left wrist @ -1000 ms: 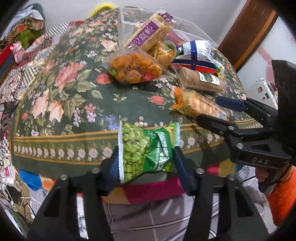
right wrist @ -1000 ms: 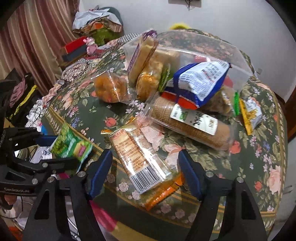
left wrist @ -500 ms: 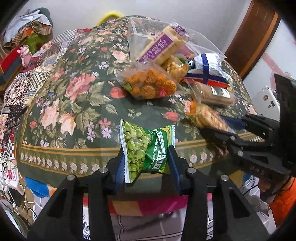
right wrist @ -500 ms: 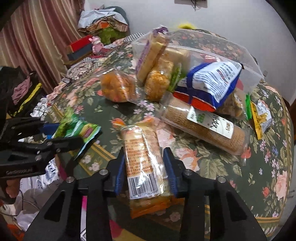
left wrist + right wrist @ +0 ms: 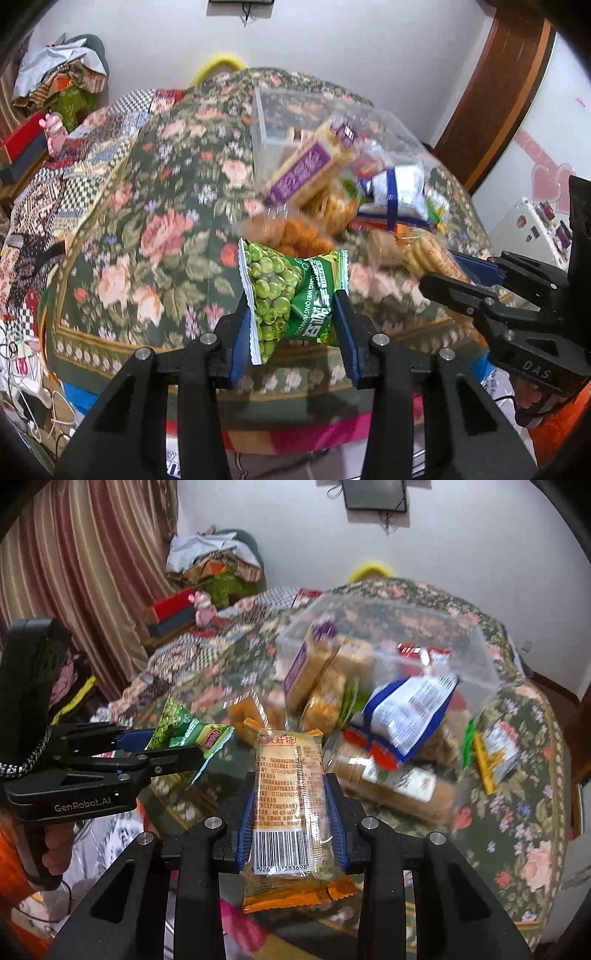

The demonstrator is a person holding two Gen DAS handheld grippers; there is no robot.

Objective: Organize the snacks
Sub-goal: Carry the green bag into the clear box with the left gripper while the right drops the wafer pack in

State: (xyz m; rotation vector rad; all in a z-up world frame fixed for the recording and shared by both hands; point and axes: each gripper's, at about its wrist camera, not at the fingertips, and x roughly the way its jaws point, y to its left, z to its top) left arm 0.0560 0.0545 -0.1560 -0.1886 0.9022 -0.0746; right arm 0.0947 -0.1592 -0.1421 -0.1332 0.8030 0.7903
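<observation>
My left gripper is shut on a green pea snack bag, held up above the table's near edge. In the right wrist view the same bag shows at the left, in that gripper. My right gripper is shut on a clear cracker pack with orange ends, lifted off the cloth; that pack also shows at the right of the left wrist view, between the right gripper's fingers. A clear plastic bin with several snacks stands farther back.
A floral tablecloth covers the table. A purple biscuit pack, a blue-and-white bag, a round biscuit roll and an orange puff bag lie by the bin. A small yellow-green packet lies right. Clutter sits beyond the table's left.
Both grippers closed on their packs and lifted them off the table: the left on the green pea bag, the right on the cracker pack. Both views tilted up.
</observation>
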